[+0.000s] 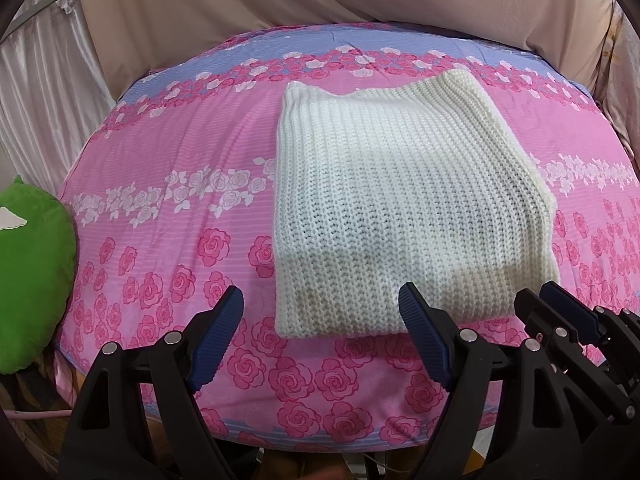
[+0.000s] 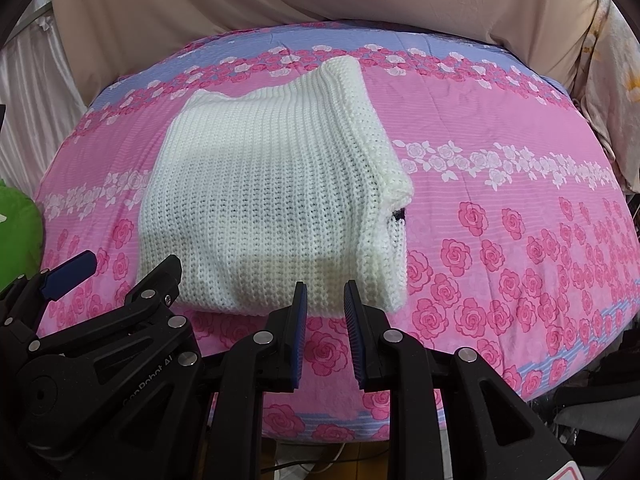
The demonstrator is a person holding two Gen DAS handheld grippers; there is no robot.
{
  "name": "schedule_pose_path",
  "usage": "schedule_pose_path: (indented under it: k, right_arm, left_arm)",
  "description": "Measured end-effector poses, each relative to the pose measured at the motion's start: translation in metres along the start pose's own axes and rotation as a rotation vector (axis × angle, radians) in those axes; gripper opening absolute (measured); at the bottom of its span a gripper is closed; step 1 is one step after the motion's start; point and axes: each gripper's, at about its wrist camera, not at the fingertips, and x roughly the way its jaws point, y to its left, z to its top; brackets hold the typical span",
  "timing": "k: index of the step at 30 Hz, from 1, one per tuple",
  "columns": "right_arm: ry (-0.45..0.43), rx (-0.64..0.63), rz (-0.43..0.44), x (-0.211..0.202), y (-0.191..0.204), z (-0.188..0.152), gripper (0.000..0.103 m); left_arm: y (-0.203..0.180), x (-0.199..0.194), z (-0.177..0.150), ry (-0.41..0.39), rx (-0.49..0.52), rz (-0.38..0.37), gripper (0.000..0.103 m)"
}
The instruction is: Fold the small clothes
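Item: white knit sweater (image 1: pixel 404 208), lying folded into a compact rectangle on the bed (image 1: pixel 168 224), right of centre in the left wrist view, its near edge just ahead of both tools. A thick rolled band is running along its right side, and a small dark gap is showing under that band in the right wrist view.

Left gripper (image 1: pixel 320 340): you are holding it low at the near edge, fingers spread wide and gripping nothing; the right-hand finger (image 1: pixel 424 340) is overlapping the sweater's near edge in view, though contact is unclear.

Right gripper (image 2: pixel 326 332): you are holding it just short of the near edge, fingers drawn close together with a narrow gap between them, nothing held.

Condition: the fold is looking nearly complete, in my judgement; what is remaining is likely tidying or one last halving.

Handling note: if you are folding again, you are best taking both near corners at once, catching every layer, lifting evenly and laying them onto the far edge. Bulky knit is apt to spring back, so you are pressing the crease down before letting go

Nearby: green plush toy (image 1: pixel 32 276) at the bed's left edge, well apart
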Motion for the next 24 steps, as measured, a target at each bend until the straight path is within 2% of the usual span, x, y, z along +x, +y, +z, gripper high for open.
schedule_pose_path:
  k: [24]
  right_arm:
    - [0.008, 0.012, 0.005, 0.001, -0.0032, 0.0031, 0.022]
  left_arm:
    - [-0.0018, -0.0011, 0.0037, -0.006, -0.023, 0.0, 0.077]
